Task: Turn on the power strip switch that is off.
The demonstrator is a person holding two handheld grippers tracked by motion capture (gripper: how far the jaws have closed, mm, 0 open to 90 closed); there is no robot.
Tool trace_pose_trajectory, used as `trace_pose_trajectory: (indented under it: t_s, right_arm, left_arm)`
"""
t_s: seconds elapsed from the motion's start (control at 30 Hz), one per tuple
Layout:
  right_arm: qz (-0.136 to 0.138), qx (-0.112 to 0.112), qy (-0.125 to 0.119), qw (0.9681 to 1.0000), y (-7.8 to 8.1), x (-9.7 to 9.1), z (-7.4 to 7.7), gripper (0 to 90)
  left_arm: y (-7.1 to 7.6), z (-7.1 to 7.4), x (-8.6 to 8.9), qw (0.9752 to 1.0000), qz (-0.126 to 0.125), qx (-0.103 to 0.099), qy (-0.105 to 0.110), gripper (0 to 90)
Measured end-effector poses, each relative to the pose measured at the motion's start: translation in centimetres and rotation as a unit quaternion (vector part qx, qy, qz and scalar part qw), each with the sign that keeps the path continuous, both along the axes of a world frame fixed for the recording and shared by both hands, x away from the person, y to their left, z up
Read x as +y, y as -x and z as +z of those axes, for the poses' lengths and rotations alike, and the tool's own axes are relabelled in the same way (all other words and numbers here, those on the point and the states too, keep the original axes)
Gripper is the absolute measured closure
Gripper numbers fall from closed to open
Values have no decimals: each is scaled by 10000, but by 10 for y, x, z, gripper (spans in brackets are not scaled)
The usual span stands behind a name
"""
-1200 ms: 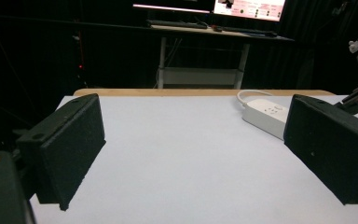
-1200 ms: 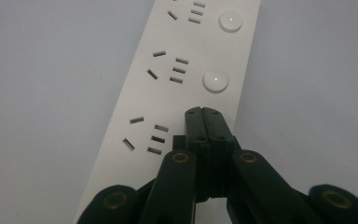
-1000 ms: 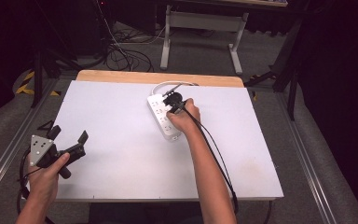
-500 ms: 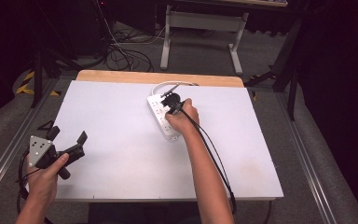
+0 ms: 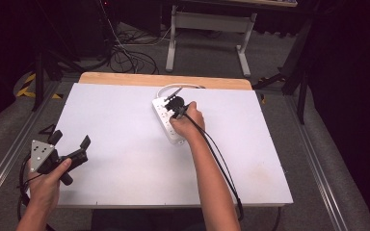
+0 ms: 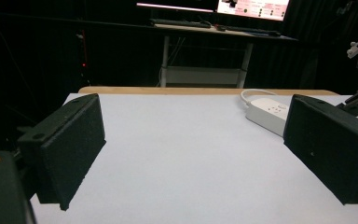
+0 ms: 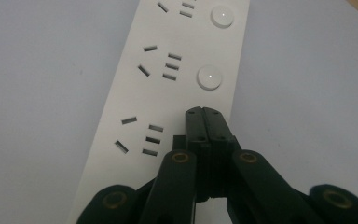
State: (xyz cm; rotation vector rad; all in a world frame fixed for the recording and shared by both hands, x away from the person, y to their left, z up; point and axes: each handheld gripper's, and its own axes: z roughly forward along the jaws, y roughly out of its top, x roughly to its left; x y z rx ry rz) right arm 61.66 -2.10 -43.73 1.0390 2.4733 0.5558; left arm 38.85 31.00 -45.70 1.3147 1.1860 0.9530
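Right gripper view: the right gripper [image 7: 203,112] is seen with its jaws pressed fully together, nothing between them, their tips set down on the power strip [image 7: 168,93] where a round button [image 7: 209,76] would sit in the row of switches. The strip lies flat on the tabletop [image 5: 125,144] toward the far middle, its white cord [image 5: 180,87] looping off the back end. A rigid plastic shell is judged, light enough to slide on the smooth sheet if pushed sideways, so the press is best made straight down; the glossy top is likely slippery under hard tips. For lifting, the long side edges would be the place to take hold, not the cord. No brand, label or writing can be read on it; only socket slots and plain buttons are seen. The left gripper [image 5: 70,147] is held at the near left edge, its jaws wide apart and empty.
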Motion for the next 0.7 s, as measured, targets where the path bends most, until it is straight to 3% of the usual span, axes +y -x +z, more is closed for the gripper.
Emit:
trace_pose_trajectory:
  t_s: [0.7]
  right_arm:
    - [-48,4,-25,10000,0,0,0,900]
  left_arm:
    - [5,-1,4,10000,87,33,-13,61]
